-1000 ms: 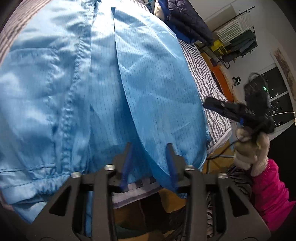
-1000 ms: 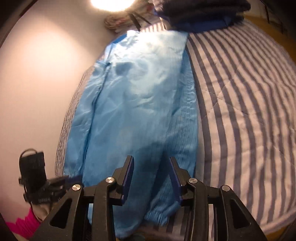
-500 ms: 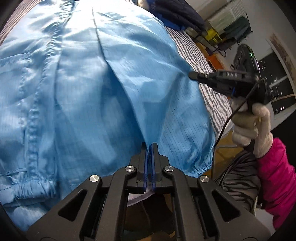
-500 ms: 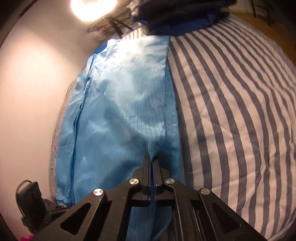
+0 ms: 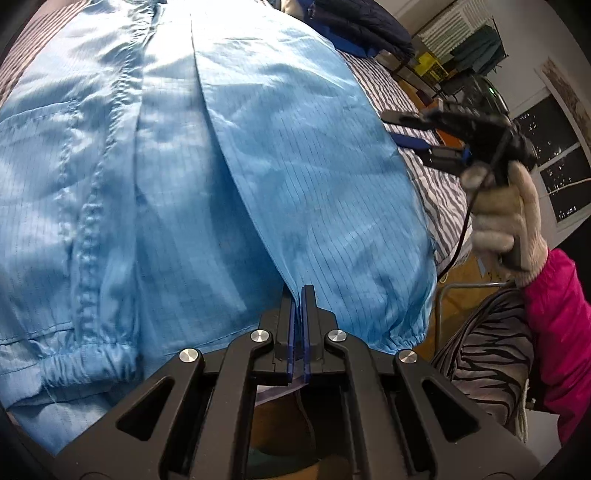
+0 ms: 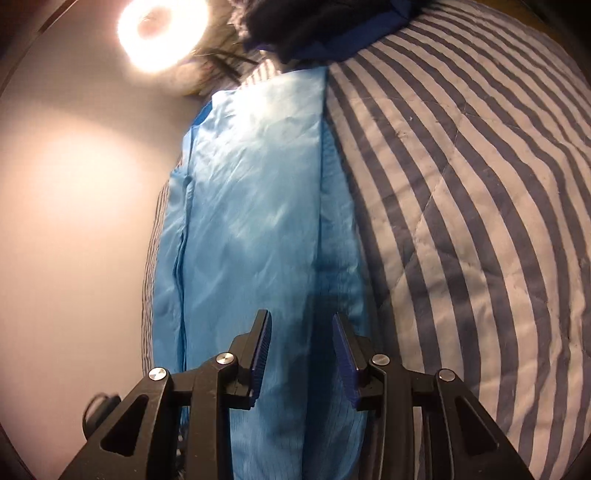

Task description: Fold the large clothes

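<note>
A large light-blue garment (image 5: 229,155) lies spread on a striped bed. My left gripper (image 5: 297,295) is shut on a fold of the garment near its elastic hem. The right gripper shows in the left wrist view (image 5: 417,129), held in a white-gloved hand over the garment's right edge. In the right wrist view my right gripper (image 6: 301,325) is open and empty, its jaws set apart just above the garment (image 6: 255,206) near its right-hand seam.
The striped quilt (image 6: 461,206) covers the bed to the right of the garment. Dark blue clothes (image 6: 317,26) are piled at the far end, also in the left wrist view (image 5: 365,29). A wall (image 6: 74,221) runs along the left. A bright lamp (image 6: 162,29) shines above.
My right gripper was shut on the garment half a second ago and has now opened and let go. My left gripper closed on the fold a second ago and stays shut.
</note>
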Demonstrator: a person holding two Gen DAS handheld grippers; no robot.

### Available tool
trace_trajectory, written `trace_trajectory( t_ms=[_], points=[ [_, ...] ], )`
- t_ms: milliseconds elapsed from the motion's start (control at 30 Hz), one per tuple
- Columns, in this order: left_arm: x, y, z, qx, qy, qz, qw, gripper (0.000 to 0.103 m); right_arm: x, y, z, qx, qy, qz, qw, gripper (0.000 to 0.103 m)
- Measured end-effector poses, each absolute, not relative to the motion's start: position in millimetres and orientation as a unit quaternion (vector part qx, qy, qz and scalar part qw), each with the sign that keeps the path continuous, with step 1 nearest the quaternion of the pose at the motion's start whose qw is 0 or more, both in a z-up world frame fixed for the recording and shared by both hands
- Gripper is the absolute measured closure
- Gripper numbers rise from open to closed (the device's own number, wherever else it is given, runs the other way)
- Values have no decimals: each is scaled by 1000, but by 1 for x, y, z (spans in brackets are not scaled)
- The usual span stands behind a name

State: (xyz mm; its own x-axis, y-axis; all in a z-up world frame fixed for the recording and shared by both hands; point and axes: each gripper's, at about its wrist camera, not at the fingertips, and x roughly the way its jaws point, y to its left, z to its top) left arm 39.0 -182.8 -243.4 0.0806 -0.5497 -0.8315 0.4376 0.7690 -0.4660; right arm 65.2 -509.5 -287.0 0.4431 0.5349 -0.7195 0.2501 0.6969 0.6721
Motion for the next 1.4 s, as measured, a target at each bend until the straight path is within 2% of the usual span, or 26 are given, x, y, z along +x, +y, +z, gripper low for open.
trace_trajectory(
  t_ms=[33, 100, 233, 400, 533, 600, 700, 867, 967, 1033, 1067, 1400],
  points=[
    [39, -185, -244, -46, 589, -336, 734, 102, 69, -509, -288, 376, 519, 93, 762, 88],
    [38, -186, -244, -45, 590, -335, 734, 102, 71, -507, -287, 367, 521, 86, 766, 103],
    [33, -187, -237, -46, 585, -342, 734, 102, 67, -504, -268, 312, 517, 62, 795, 103],
    [27, -206, -236, -15, 575, -350, 739, 102, 65, -520, -269, 325, 510, 50, 795, 103],
    [30, -202, -241, -23, 582, -337, 740, 102, 73, -508, -272, 259, 529, 31, 808, 103],
    [30, -194, -233, -25, 578, -339, 742, 102, 72, -510, -270, 261, 527, 30, 808, 97],
    [33, -170, -202, -31, 548, -332, 767, 102, 62, -518, -259, 276, 507, 40, 816, 78],
    [45, -116, -150, -40, 488, -293, 821, 102, 37, -520, -229, 241, 465, 21, 851, 73],
    [46, -108, -133, -41, 469, -283, 835, 102, 20, -511, -206, 191, 432, 24, 881, 64],
    [46, -121, -132, -40, 467, -294, 833, 102, 12, -508, -193, 168, 412, 26, 895, 43],
    [44, -131, -135, -40, 468, -302, 829, 102, 5, -509, -187, 161, 404, 23, 900, 40],
    [27, -297, -168, 13, 514, -407, 755, 102, -36, -554, -175, 206, 411, 14, 888, 40]
  ],
)
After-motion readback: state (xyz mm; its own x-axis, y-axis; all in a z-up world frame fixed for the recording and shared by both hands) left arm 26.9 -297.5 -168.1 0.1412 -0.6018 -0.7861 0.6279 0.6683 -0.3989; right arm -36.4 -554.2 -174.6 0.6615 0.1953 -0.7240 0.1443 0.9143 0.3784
